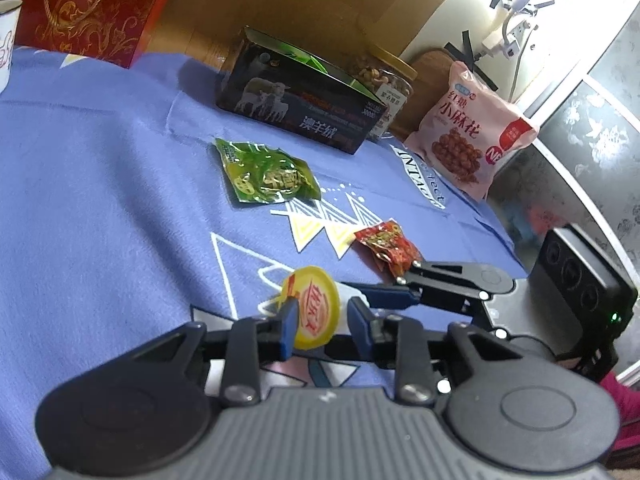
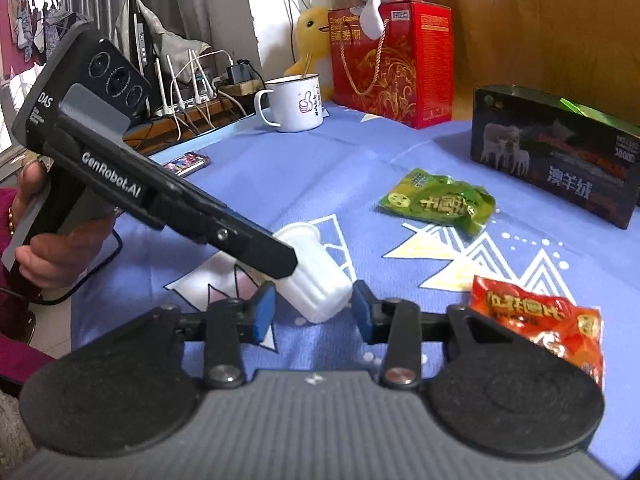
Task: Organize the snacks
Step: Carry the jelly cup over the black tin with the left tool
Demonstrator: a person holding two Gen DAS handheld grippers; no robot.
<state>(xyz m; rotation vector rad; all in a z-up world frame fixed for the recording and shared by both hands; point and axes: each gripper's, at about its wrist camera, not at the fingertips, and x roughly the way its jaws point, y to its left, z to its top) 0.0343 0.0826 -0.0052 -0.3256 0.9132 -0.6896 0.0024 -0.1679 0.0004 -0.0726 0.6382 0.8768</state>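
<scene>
A: Nearest first: what are the two grippers busy with?

B: A small white jelly cup (image 2: pixel 316 276) with a yellow foil lid lies tipped on the blue cloth (image 1: pixel 100 200). In the right wrist view, the right gripper (image 2: pixel 314 312) has its jaws apart on either side of the cup's base, the pads seemingly not pressing yet. The left gripper (image 1: pixel 320 322) reaches the lid end; whether its blue pads pinch the foil rim or just flank it is not clear.

A: So which step is this?

B: Probably taking hold of the cup, the first snack being gathered.

A: And beyond it?

B: From the left wrist view, a red snack packet (image 1: pixel 386 250) lies at about one o'clock, a green snack packet (image 1: pixel 266 172) at eleven o'clock, farther off. Behind stands the dark open box (image 1: pixel 300 108), likely the destination, with a pink bag (image 1: pixel 468 132) at two o'clock.

A: The next move?

B: Close one pair of jaws gently around the ribbed wall; too much force would dent the cup.
</scene>
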